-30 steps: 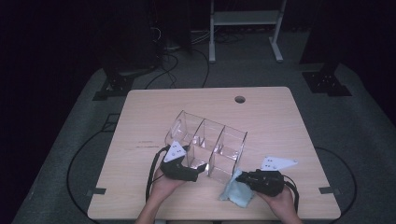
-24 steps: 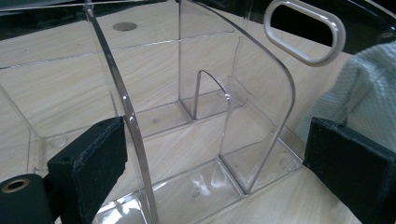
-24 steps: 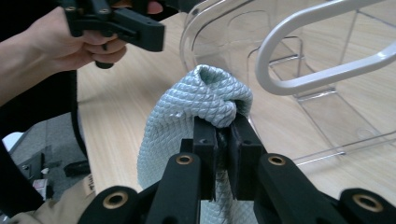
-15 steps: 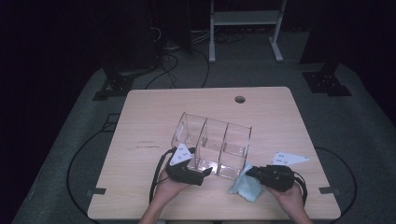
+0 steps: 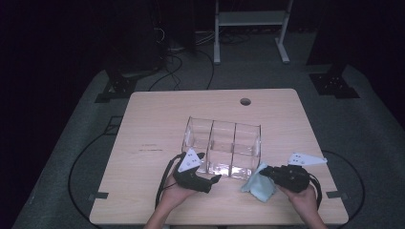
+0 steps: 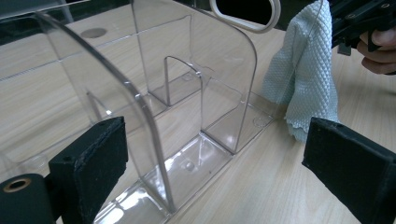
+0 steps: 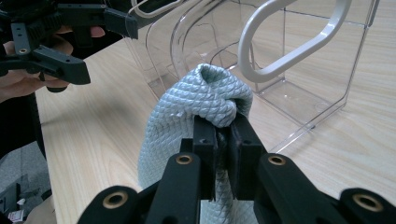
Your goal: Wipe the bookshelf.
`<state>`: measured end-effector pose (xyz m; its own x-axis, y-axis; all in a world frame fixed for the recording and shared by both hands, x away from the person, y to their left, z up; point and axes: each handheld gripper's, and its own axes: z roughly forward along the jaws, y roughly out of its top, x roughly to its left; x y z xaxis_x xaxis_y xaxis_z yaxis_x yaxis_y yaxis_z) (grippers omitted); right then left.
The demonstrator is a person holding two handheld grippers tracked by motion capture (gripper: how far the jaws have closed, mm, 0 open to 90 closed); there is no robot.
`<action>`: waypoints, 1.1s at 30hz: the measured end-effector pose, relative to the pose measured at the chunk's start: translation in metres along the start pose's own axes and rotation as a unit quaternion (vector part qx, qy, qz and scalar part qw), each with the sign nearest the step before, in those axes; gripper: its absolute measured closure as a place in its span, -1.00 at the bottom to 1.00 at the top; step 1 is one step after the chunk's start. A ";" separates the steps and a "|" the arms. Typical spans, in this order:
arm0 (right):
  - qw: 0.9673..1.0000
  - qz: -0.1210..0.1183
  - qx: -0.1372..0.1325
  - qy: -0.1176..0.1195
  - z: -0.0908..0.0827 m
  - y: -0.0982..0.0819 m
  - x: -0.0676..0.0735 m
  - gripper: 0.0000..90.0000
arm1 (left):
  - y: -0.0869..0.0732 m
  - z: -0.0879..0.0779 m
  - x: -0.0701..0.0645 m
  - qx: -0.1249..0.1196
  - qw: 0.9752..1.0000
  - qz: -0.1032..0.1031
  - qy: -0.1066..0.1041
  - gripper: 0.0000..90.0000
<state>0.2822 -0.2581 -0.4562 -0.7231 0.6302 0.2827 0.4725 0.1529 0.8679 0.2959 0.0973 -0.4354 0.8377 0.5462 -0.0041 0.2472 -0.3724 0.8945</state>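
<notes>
A clear plastic organizer (image 5: 222, 149) with three compartments and a white handle (image 7: 289, 46) stands mid-table. My left gripper (image 5: 212, 180) is at its near left corner. In the left gripper view this gripper (image 6: 219, 154) is open wide, and the organizer's curved end wall (image 6: 140, 121) stands between the pads without touching them. My right gripper (image 5: 268, 173) is at the organizer's near right corner, shut on a pale blue waffle cloth (image 5: 260, 186). In the right gripper view the cloth (image 7: 205, 98) bulges over the closed right gripper (image 7: 223, 130) and hangs down to the table.
The wooden table (image 5: 157, 129) has a round cable hole (image 5: 245, 101) near its far edge. The right hand and gripper (image 6: 364, 23) are close beyond the cloth (image 6: 308, 79). Dark floor, cables and stands surround the table.
My right gripper has carried the cloth a little to the right along the organizer's near side. The left gripper has barely moved.
</notes>
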 end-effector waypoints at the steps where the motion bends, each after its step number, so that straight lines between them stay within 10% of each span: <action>1: 1.000 0.000 -0.001 0.001 0.000 0.000 0.000 0.83 | 0.000 -0.003 0.001 -0.002 1.000 0.000 0.003 -0.86; 22: 1.000 0.004 -0.002 0.007 0.001 -0.003 0.000 0.83 | 0.005 -0.060 0.029 -0.050 0.998 0.005 0.038 -0.86; 33: 1.000 0.002 0.001 0.009 0.000 -0.003 0.000 0.83 | -0.005 -0.039 0.050 -0.013 0.999 0.003 0.036 -0.86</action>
<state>0.2804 -0.2586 -0.4589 -0.7300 0.6169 0.2943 0.4767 0.1510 0.8660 0.3178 0.1559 -0.4230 0.8021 0.5962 0.0332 0.2279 -0.3570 0.9059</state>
